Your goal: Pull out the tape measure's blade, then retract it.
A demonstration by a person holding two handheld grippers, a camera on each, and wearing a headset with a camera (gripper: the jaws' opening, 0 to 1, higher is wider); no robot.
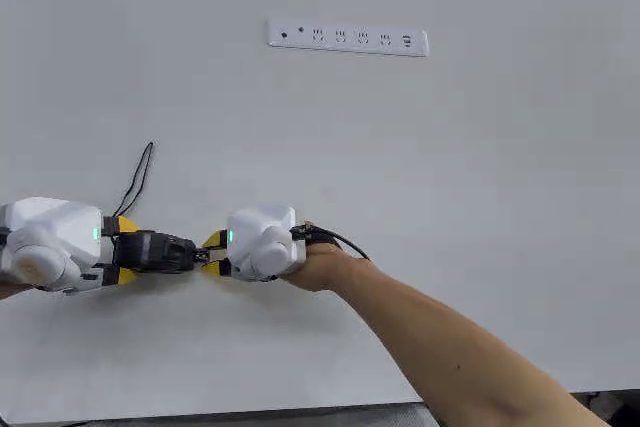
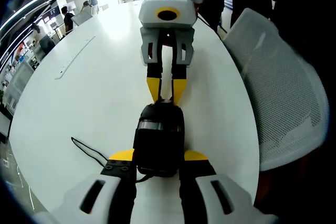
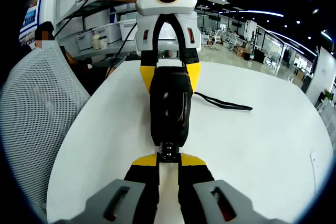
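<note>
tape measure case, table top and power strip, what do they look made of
Tape measure case: probably black plastic, perhaps rubber-coated, mostly matte with a soft sheen on its side. Table top: smooth white laminate or painted board by the look, even, faintly reflecting the lights. Power strip: likely hard white plastic, moulded sockets.

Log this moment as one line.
left gripper: shut on tape measure | right gripper: shut on blade tip | pull: not started
</note>
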